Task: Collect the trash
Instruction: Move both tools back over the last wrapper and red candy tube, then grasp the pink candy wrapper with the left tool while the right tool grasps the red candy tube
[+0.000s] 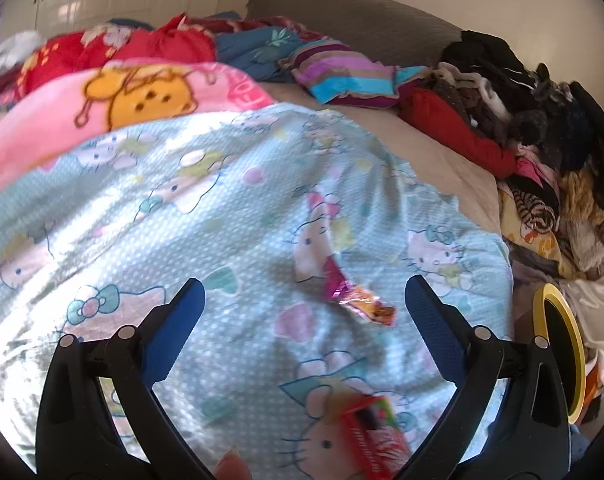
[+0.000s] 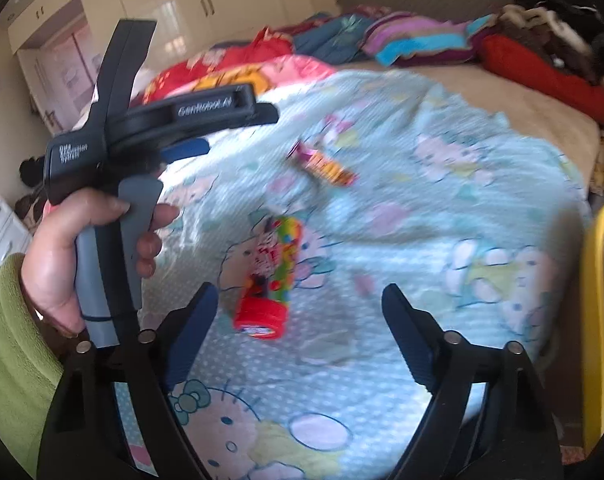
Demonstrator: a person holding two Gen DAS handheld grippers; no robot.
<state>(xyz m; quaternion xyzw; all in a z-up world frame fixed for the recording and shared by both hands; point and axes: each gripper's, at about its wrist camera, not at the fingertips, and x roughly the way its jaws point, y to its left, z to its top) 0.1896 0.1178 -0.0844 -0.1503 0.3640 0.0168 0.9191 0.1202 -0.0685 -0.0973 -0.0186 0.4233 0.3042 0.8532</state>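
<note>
Two pieces of trash lie on a light blue cartoon-cat blanket [image 1: 222,200]. A crinkled pink and orange snack wrapper [image 1: 358,300] [image 2: 326,168] lies just ahead of my left gripper [image 1: 305,284], which is open with nothing between its blue pads. A colourful tube-shaped packet with a red end [image 2: 270,276] [image 1: 374,436] rests nearer. My right gripper [image 2: 300,290] hovers over it, open, the red end lying between the fingertips with neither pad touching it. A hand [image 2: 82,240] in a green sleeve holds the left gripper's handle in the right wrist view.
A yellow-rimmed bin [image 1: 578,356] [image 2: 596,300] stands at the bed's right side. Dark piled clothes [image 1: 542,120] cover the bed's far right. A striped pillow [image 1: 342,72] and pink and red blankets [image 1: 142,96] lie beyond. White wardrobes stand behind.
</note>
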